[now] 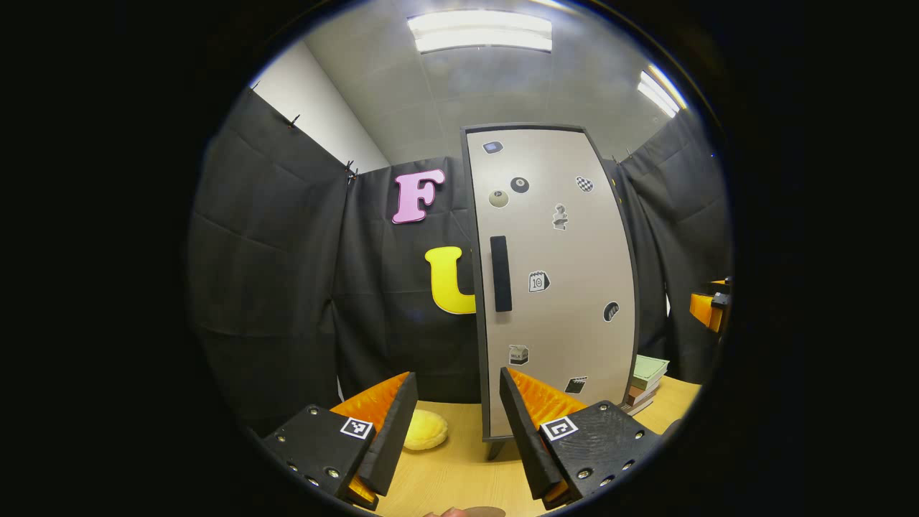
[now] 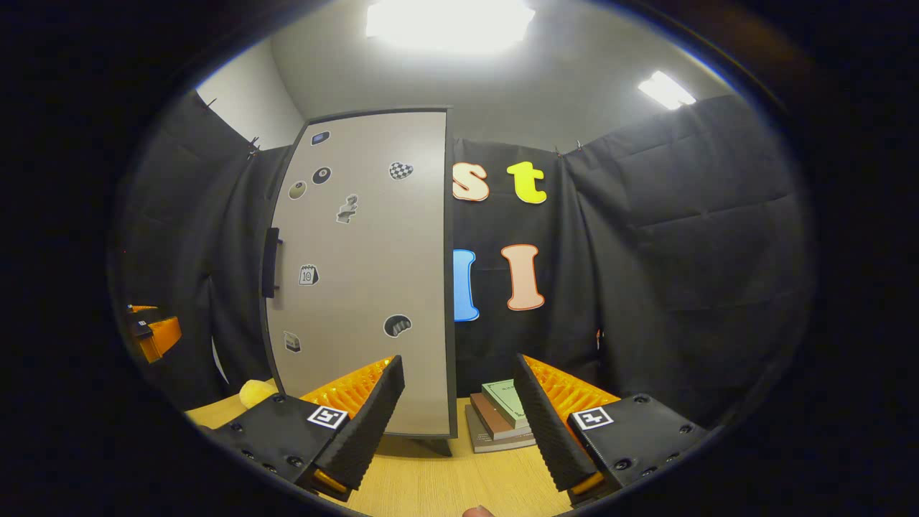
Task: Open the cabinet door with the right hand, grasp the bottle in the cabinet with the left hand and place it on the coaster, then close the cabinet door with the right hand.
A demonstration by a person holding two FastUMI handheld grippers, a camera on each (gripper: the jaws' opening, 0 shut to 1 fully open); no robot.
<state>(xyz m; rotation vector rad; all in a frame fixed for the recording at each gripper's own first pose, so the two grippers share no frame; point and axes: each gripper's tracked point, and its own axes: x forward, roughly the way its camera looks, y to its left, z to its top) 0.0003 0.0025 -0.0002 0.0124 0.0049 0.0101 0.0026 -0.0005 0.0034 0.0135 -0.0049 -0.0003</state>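
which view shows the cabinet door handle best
The left gripper view: the handle faces the camera as a full dark vertical bar on the shut cabinet door. In the right gripper view it sits edge-on at the door's left edge, a thin strip.

Bright, even light from ceiling panels [image 1: 479, 31]; glare blows out the panel overhead [image 2: 449, 21]. Fisheye bends edges; focus sharp.

Tall beige cabinet [image 1: 556, 280] stands upright on the desk [image 1: 459, 474], door shut, stickers all over it, dark vertical handle [image 1: 501, 273] near its left edge.
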